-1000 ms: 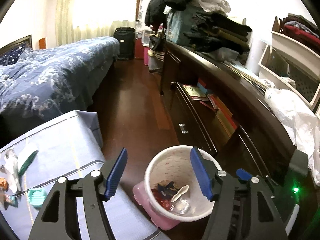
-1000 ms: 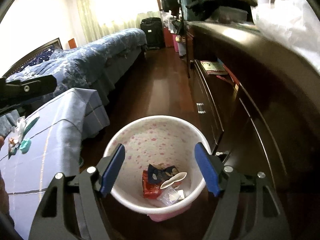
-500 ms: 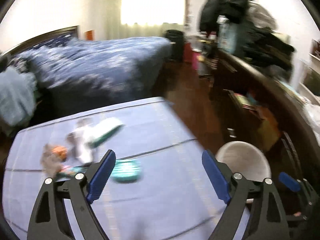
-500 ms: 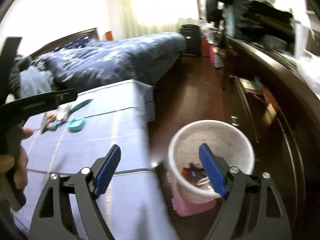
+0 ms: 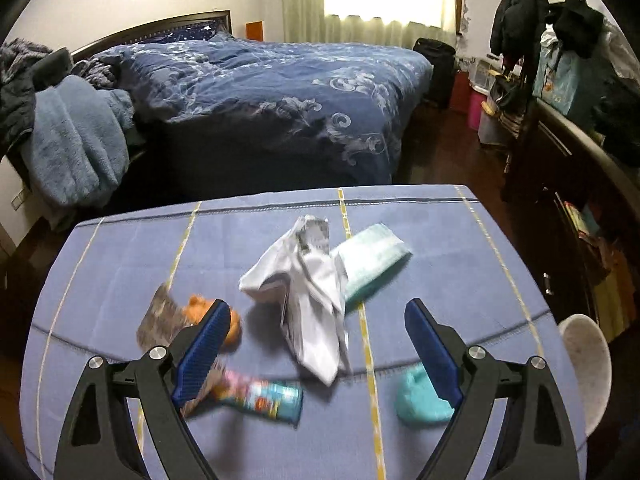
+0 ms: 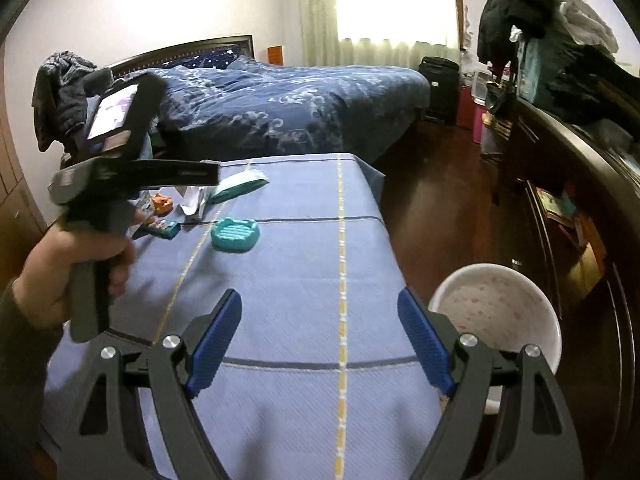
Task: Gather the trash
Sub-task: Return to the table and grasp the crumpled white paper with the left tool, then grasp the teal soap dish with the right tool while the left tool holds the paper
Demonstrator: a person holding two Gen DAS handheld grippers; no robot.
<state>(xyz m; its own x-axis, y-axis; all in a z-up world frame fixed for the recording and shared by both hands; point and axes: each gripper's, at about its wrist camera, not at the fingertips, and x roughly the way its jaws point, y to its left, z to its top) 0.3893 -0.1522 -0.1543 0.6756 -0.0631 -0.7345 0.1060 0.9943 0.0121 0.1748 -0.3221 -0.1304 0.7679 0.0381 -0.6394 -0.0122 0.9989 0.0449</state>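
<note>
Trash lies on the blue-cloth table (image 5: 440, 232): crumpled white paper (image 5: 308, 288), a pale green tissue pack (image 5: 370, 260), an orange wrapper (image 5: 230, 320), a colourful tube wrapper (image 5: 264, 398) and a teal ridged dish (image 5: 418, 400). My left gripper (image 5: 316, 344) is open and empty, hovering just above the paper. My right gripper (image 6: 320, 340) is open and empty over the table's near end (image 6: 304, 280). The white speckled bin (image 6: 496, 312) stands on the floor right of the table; its rim shows in the left wrist view (image 5: 588, 364).
A bed with a blue duvet (image 5: 280, 92) stands beyond the table. A dark wooden dresser (image 6: 580, 184) piled with clothes runs along the right. A strip of wood floor (image 6: 440, 200) lies between them. The teal dish (image 6: 235, 234) also shows in the right wrist view.
Both grippers swung left from above the bin to over the table. The left gripper has moved in close above the pile of trash. Both stay open.
</note>
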